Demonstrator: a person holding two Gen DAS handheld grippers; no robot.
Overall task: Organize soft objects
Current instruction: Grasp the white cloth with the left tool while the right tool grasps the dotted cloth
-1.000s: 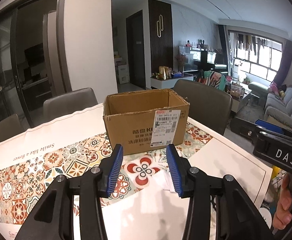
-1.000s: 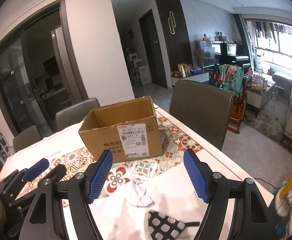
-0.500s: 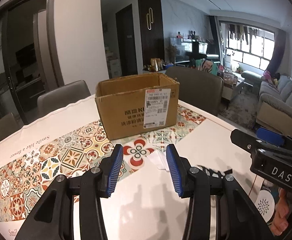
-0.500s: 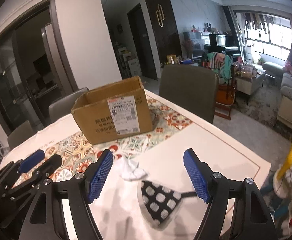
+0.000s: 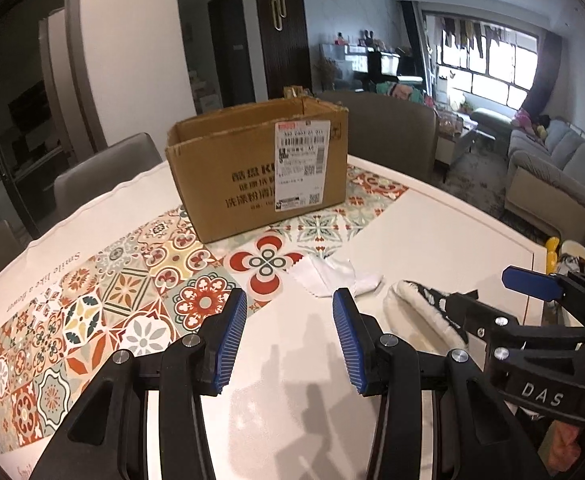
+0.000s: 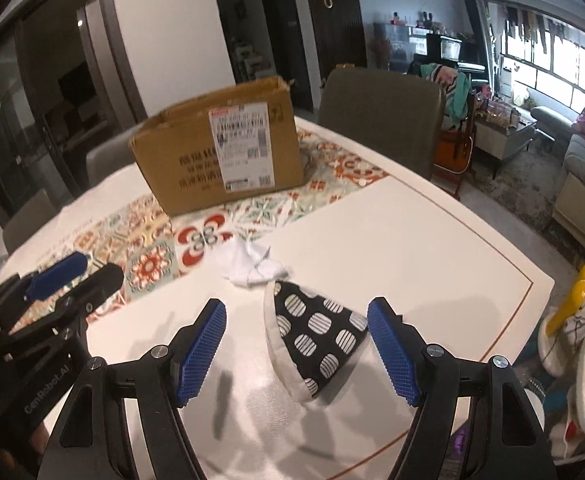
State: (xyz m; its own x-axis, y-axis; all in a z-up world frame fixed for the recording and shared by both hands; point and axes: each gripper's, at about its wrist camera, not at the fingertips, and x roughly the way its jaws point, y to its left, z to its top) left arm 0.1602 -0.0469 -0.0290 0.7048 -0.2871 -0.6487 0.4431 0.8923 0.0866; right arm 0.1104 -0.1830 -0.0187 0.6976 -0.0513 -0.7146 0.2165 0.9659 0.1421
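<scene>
An open cardboard box (image 5: 258, 172) (image 6: 220, 156) stands on the patterned table runner (image 5: 104, 300). In front of it a crumpled white cloth (image 5: 332, 276) (image 6: 252, 266) lies on the white table (image 6: 404, 240). Beside the cloth lies a black cone-shaped fabric piece with white striped dots (image 6: 316, 336) (image 5: 424, 312). My left gripper (image 5: 290, 340) hovers open and empty just short of the white cloth. My right gripper (image 6: 296, 354) is open, its jaws standing wide on either side of the dotted piece without touching it.
Grey chairs (image 6: 376, 116) ring the table. The table's right edge (image 6: 532, 292) drops to a floor with a yellow-and-white toy (image 6: 572, 320). A sofa (image 5: 552, 164) and a window lie beyond.
Both grippers have sunk toward the table and tilted down. The white cloth and dotted piece now sit closer and higher in both views. Neither jaw gap has changed.
</scene>
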